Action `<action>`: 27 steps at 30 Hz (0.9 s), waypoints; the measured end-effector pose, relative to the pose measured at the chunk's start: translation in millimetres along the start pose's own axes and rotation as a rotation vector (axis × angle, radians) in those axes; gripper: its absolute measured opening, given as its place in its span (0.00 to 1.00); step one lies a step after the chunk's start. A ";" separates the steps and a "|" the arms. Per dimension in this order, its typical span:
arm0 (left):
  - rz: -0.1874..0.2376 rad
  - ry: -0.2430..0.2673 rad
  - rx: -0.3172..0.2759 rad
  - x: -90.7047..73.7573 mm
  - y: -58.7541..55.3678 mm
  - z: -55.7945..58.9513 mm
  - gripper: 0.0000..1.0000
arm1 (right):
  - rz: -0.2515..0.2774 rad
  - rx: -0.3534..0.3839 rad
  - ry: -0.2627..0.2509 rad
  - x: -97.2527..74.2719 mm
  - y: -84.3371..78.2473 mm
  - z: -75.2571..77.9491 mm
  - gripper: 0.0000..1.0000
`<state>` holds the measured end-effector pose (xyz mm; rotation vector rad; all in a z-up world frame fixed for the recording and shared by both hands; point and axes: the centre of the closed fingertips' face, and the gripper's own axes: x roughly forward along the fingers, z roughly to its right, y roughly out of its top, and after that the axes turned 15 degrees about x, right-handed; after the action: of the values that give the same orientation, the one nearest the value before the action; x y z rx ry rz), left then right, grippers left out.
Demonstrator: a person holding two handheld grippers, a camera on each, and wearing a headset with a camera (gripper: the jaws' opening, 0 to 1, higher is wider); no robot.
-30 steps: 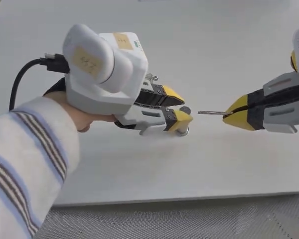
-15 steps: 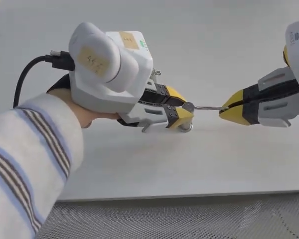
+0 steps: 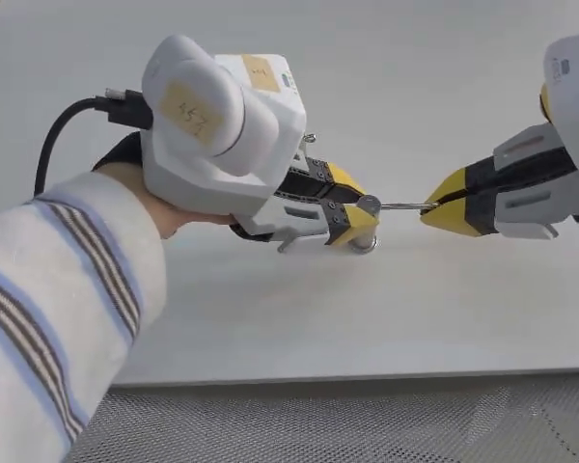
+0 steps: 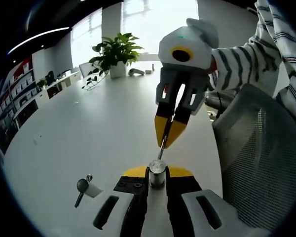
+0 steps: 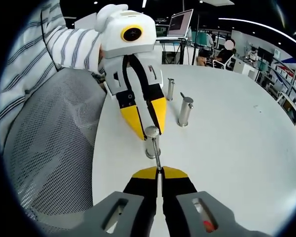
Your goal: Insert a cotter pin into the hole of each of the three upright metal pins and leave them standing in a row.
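My left gripper (image 3: 359, 216) is shut on an upright metal pin (image 3: 369, 205) that stands on the white table (image 3: 270, 318). My right gripper (image 3: 427, 210) is shut on a thin cotter pin (image 3: 400, 205), held level, with its tip at the pin's head. The left gripper view has the held metal pin (image 4: 157, 170) between my jaws and the cotter pin (image 4: 161, 147) coming down to it from the right gripper (image 4: 170, 134). In the right gripper view the cotter pin (image 5: 158, 157) meets the metal pin (image 5: 152, 140); two more pins (image 5: 185, 111) (image 5: 170, 89) stand behind, the nearer one with a cotter pin.
The table's front edge (image 3: 367, 374) runs close below the grippers, with a grey mesh chair (image 5: 54, 148) beneath it. A potted plant (image 4: 116, 49) stands at the far end of the table. Another metal pin (image 4: 83, 185) stands left of my left jaws.
The right gripper has moved left with the cotter pin, closing the gap until its tip reaches the head of the held metal pin. The left gripper has kept its grip.
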<state>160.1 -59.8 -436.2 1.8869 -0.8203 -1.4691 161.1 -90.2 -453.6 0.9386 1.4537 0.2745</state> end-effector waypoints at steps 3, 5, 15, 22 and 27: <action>-0.005 -0.003 0.000 -0.1 0.0 0.6 0.10 | -0.004 -0.014 0.004 4.2 2.9 -0.8 0.00; -0.008 -0.005 0.006 0.0 0.4 1.4 0.09 | -0.005 -0.024 0.006 7.6 5.2 -1.2 0.00; -0.021 -0.021 0.027 0.4 -0.5 1.6 0.09 | -0.016 -0.098 0.032 20.6 16.6 -12.0 0.00; -0.021 -0.022 0.034 2.1 0.0 0.2 0.09 | -0.050 -0.128 0.042 23.2 17.6 -12.5 0.00; -0.018 -0.020 0.044 2.5 1.4 -1.0 0.09 | -0.060 -0.207 0.031 24.9 17.7 -12.3 0.00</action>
<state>161.5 -62.5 -436.4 1.9191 -0.8535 -1.4950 160.3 -57.6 -457.5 0.7255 1.4481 0.3889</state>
